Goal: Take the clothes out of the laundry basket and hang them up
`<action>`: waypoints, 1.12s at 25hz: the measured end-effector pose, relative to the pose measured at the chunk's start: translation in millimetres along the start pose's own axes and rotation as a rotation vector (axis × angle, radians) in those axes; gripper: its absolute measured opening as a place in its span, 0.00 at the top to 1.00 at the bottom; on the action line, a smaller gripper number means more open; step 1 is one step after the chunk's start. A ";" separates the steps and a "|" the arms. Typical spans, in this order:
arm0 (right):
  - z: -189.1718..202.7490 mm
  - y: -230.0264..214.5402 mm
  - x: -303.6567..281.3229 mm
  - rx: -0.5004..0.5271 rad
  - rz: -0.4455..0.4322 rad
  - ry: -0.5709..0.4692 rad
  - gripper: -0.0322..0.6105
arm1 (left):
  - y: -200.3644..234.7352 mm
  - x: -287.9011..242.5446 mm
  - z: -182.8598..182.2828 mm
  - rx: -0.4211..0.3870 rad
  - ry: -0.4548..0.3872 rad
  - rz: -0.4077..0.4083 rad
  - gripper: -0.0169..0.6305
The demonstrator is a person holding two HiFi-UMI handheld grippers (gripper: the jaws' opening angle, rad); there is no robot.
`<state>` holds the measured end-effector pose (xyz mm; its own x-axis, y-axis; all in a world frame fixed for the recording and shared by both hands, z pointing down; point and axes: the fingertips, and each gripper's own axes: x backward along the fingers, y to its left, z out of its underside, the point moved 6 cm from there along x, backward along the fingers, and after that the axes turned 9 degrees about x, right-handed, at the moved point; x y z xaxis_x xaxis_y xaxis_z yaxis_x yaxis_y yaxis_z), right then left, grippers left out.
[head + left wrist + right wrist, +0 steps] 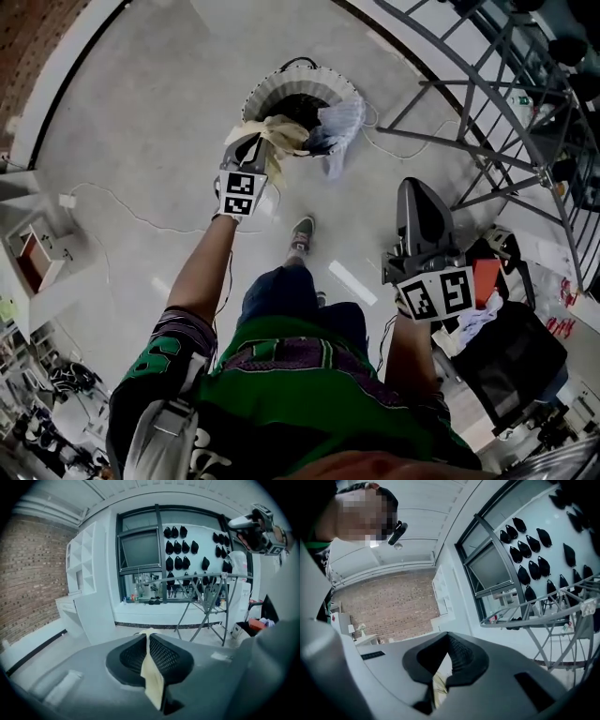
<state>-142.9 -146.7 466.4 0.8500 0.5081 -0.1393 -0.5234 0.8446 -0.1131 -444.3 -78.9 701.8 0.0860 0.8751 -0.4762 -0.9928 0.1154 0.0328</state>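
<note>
Left gripper (pixel 148 639): clamped on the cream garment (pixel 277 134), a strip of it pinched between the pads and trailing toward 6 o'clock. Only an edge gripped, by the look of it.

Right gripper (pixel 447 641): jaws together. Pale yellow scrap low in the slot; pinched or merely behind, impossible to tell.

Head view, outward from the left gripper: bulk of the cream garment draped at 1 o'clock, over the rim of the laundry basket (pixel 281 86). Pale blue garment (pixel 339 122) slung over the rim just beside it, touching or overlapping. Drying rack (pixel 497 122) well apart, at 3 o'clock.

Risks, judged:
- Thin edge grip, so possible slip under the hanging weight; garment back in the basket or on the floor (pixel 169 112).
- Cream and blue fabric snagged together, so blue piece possibly dragged out, or basket tipped.

View differences:
- Pad contact visible only in the left gripper view; basket and blue garment absent there.
- Rack seen level at 1 o'clock in that view, from above in the head view.
- Yellow scrap visible only in the right gripper view.
</note>
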 end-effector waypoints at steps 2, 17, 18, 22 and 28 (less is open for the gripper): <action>-21.9 3.8 5.0 0.016 0.006 -0.010 0.95 | -1.6 14.8 -27.5 -0.007 -0.034 0.014 0.92; -128.1 25.5 34.2 0.137 0.086 -0.130 0.95 | -21.5 95.1 -204.6 -0.024 -0.308 0.116 0.93; -133.2 26.8 36.8 0.142 0.089 -0.139 0.95 | -23.6 101.4 -215.3 -0.021 -0.327 0.121 0.93; -146.8 27.8 48.1 0.155 0.109 -0.172 0.95 | -37.0 124.8 -259.0 -0.029 -0.420 0.153 0.93; -158.6 15.6 77.8 0.147 0.147 -0.224 0.95 | -72.9 152.0 -314.8 -0.064 -0.528 0.209 0.93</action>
<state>-94.5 -120.8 297.8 0.7661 0.6378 0.0791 -0.6417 0.7660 0.0385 -385.2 -102.3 350.5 -0.0990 0.9943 0.0393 -0.9949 -0.0997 0.0177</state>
